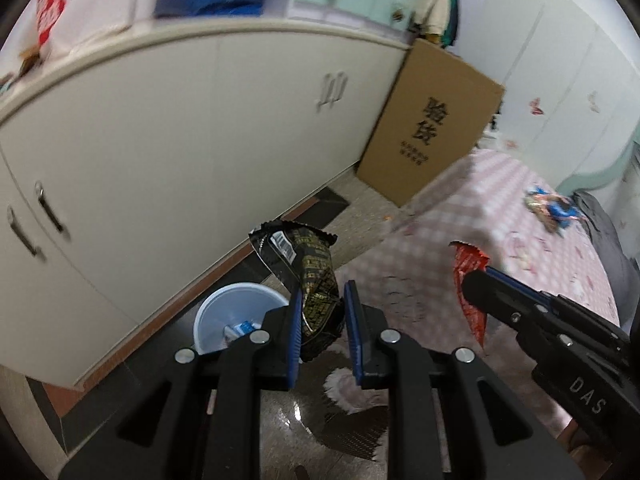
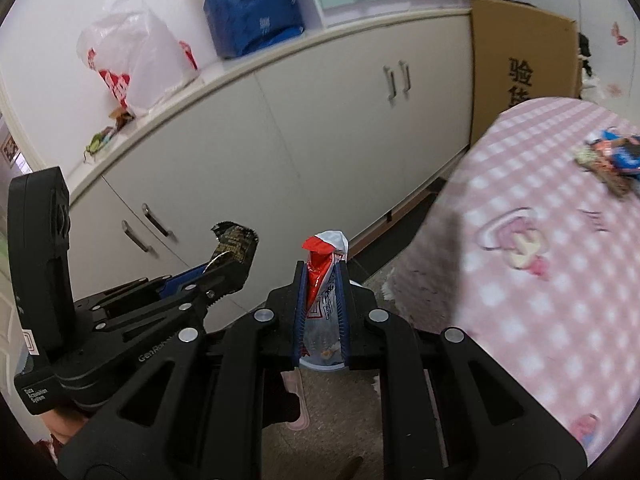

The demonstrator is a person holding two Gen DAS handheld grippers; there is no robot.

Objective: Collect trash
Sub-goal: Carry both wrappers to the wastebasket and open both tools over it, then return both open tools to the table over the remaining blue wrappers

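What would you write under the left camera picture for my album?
Left gripper holds a black snack wrapper above a white bin, while the right gripper carries a red wrapper.

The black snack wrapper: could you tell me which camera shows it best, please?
The left wrist view: the black snack wrapper sits centred in the left claw, barcode visible. The right wrist view shows only its torn top.

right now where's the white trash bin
In the left wrist view the white bin sits on the dark floor at lower centre, beside the cabinet base and just left of the black wrapper.
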